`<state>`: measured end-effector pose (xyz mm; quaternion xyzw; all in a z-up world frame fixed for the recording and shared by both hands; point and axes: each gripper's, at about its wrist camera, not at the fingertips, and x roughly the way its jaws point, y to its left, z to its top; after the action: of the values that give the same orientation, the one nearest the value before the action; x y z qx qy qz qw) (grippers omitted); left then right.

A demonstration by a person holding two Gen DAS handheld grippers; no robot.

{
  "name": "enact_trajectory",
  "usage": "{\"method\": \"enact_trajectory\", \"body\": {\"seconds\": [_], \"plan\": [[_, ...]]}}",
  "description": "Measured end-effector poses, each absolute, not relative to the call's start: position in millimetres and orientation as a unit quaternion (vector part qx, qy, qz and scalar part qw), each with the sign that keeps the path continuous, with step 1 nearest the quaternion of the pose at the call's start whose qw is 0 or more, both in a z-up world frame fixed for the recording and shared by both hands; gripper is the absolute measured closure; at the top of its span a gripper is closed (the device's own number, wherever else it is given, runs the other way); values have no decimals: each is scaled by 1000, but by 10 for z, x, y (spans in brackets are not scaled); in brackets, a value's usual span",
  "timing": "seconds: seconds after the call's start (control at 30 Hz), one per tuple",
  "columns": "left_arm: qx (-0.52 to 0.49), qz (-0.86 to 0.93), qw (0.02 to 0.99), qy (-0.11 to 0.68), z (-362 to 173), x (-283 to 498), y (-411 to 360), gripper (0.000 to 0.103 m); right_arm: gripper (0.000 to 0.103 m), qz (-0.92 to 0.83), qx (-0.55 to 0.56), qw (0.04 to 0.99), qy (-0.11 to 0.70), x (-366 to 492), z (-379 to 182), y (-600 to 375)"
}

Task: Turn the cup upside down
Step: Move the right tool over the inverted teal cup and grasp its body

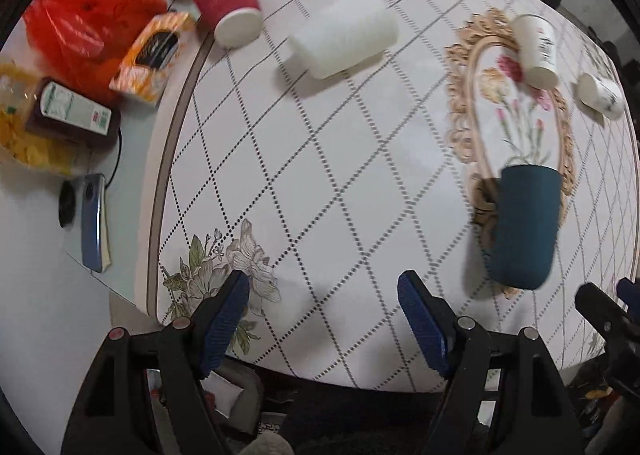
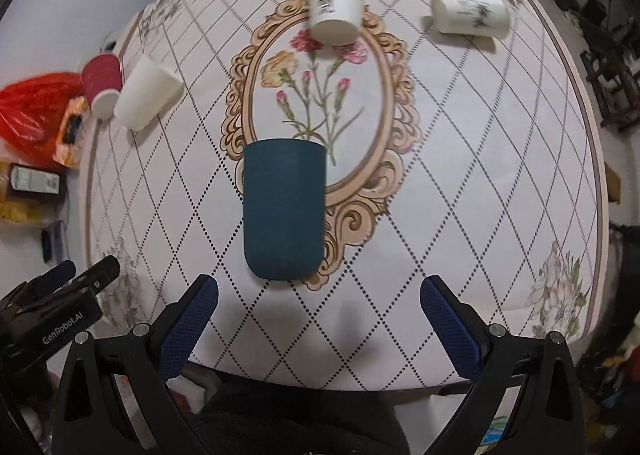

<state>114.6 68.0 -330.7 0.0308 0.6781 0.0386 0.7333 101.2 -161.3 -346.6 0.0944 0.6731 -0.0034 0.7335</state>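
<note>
The right gripper [image 2: 319, 297] hangs over the near edge of the table [image 2: 460, 183], its two blue-padded fingers [image 2: 188, 325] spread wide with nothing between them. Just ahead of it, apart from the pads, stands the dark teal cup [image 2: 283, 211], upside down on the tablecloth with its rounded base toward the camera. It sits at the lower left of the ornate oval flower frame [image 2: 320, 115] printed on the cloth.

The left gripper [image 1: 323, 293] is off to the side of the right one, also at the near table edge, and its jaws too are wide apart and hold nothing. From its camera the teal cup [image 1: 524, 227] is ahead and to the right, well clear of the fingers [image 1: 222, 325]. The tip of the right gripper shows at the far right edge of that view.

Farther out, a white printed cup [image 2: 335, 5] stands at the top of the oval frame, and another printed cup [image 2: 470, 15] lies on its side to the right of it. On the left side of the table a plain white cup [image 1: 346, 33] lies tipped over, with a red paper cup [image 1: 228, 9] just beside it. Beyond the cloth's left edge lie a red plastic bag [image 1: 86, 31], an orange packet [image 1: 154, 55], a dark bottle with a white label [image 1: 74, 111] and a phone [image 1: 94, 221].
</note>
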Motion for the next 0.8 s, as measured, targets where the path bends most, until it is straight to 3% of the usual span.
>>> {"method": "enact_trajectory", "body": {"seconds": [0.1, 0.17, 0.33, 0.47, 0.57, 0.8], "plan": [[27, 31, 733, 678, -3416, 1193, 775, 23, 0, 7, 20, 732, 681, 1113, -3443, -1408], [22, 21, 732, 681, -3518, 1232, 823, 3, 0, 32, -74, 738, 670, 1151, -3360, -1243], [17, 7, 733, 680, -3735, 1254, 845, 2, 0, 126, -369, 690, 610, 1094, -3267, -816], [8, 8, 725, 689, -3898, 1257, 838, 2, 0, 222, -640, 558, 480, 763, -3506, -564], [0, 17, 723, 690, -3954, 1247, 831, 2, 0, 298, -764, 432, 375, 528, -3739, -557], [-20, 40, 717, 695, -4056, 1234, 844, 2, 0, 411, -881, 191, 133, 277, -4151, -942]]}}
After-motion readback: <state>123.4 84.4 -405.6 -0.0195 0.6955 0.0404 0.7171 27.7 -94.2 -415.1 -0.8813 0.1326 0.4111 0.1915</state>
